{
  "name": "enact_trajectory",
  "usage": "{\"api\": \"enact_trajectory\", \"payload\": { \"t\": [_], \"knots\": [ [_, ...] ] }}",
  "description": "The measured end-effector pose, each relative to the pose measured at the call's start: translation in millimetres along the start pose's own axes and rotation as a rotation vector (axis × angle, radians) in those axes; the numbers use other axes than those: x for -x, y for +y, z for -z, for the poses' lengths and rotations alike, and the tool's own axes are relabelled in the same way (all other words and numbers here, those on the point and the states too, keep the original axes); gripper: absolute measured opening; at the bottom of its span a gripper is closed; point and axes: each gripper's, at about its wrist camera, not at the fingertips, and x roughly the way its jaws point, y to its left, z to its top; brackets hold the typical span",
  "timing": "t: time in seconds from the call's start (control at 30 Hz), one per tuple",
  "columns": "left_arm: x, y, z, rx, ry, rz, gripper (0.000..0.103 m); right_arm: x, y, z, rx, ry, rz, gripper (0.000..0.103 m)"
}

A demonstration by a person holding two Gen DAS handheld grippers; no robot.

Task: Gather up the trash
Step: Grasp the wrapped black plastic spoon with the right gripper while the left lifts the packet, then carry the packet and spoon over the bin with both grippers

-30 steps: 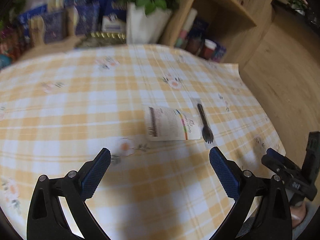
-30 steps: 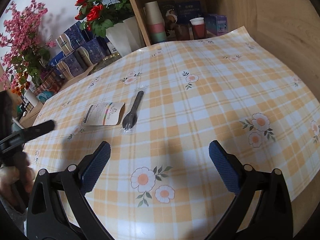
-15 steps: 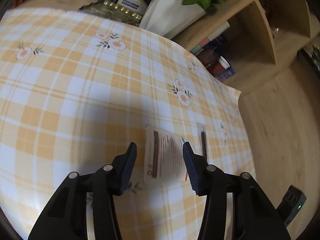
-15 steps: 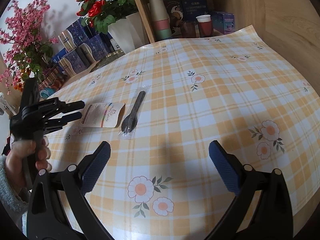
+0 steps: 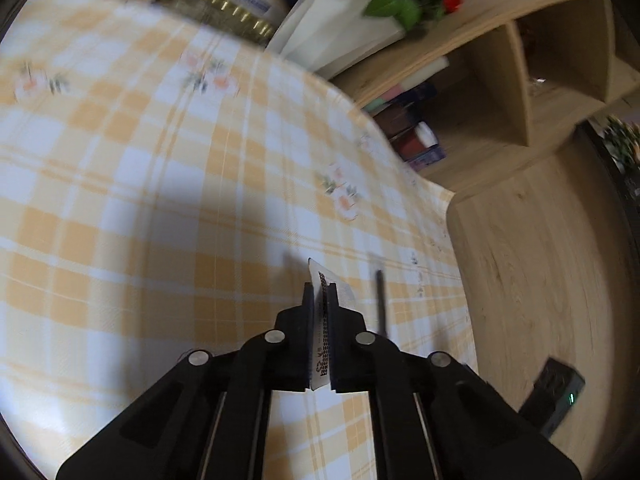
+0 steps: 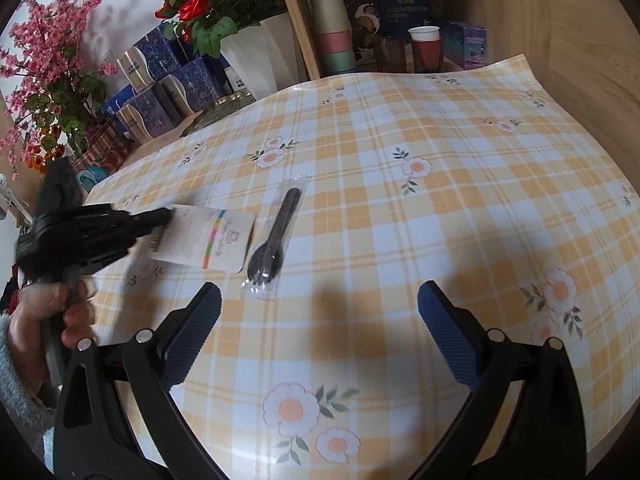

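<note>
A table covered by a yellow-and-white checked cloth (image 6: 400,240) with printed flowers fills most of both views. Behind its far edge a wooden shelf unit (image 6: 580,20) is seen, with stacked paper cups (image 6: 332,28) and small boxes in its lower bay. Beside it stand a white vase of red flowers (image 6: 260,52), a row of dark blue patterned boxes (image 6: 168,80) and a spray of pink blossom (image 6: 44,60).

On the cloth, left of centre in the right wrist view, a flat white paper packet (image 6: 208,240) with printed text and a coloured stripe is found. Just beside it, on its right, a black plastic spoon in a clear wrapper (image 6: 276,236) is laid flat; the two look close but apart, though blur makes the gap hard to judge.

The left gripper (image 5: 319,300) is held by a hand (image 6: 44,320) in a fuzzy pale sleeve. Its jaws have just been closing and are now pressed together on the near edge of the packet, which is pinched between the pads and stands on edge in the left wrist view.

The right gripper (image 6: 320,320) is held above the bare cloth, nearer the camera than the spoon, with its blue-padded fingers (image 6: 192,328) spread wide and nothing between them.
</note>
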Motion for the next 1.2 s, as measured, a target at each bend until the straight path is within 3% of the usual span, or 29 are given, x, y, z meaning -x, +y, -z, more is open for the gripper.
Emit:
{"api": "enact_trajectory", "payload": {
  "t": [0.07,0.23,0.3,0.37,0.63,0.7,0.77,1.0,1.2],
  "knots": [
    [20,-9,-1,-0.048,-0.042,-0.030,0.003,-10,6,-9,0.012,0.012,-0.009,0.094],
    [74,-24,-3,-0.142,-0.144,-0.089,0.001,-48,29,-32,0.039,0.069,-0.021,0.073],
    [91,-26,-4,-0.168,-0.159,-0.107,0.001,-63,39,-37,0.063,0.097,-0.002,0.058],
    [101,-27,-5,-0.180,-0.162,-0.115,0.001,-78,47,-41,0.079,0.124,0.019,0.050],
    [141,-15,-1,-0.168,-0.185,-0.113,0.001,-102,56,-44,0.077,0.150,0.163,0.046],
    [147,-14,2,-0.170,-0.186,-0.113,0.001,-102,60,-42,0.120,0.158,0.184,0.021],
    [153,-14,6,-0.172,-0.186,-0.112,0.001,-99,65,-38,0.155,0.165,0.183,0.016],
    [173,-21,23,-0.189,-0.181,-0.099,0.001,-53,80,-25,0.155,0.096,0.091,0.015],
    [194,-37,50,-0.232,-0.166,-0.109,0.001,9,93,-4,0.133,0.028,-0.005,0.015]
  ]
}}
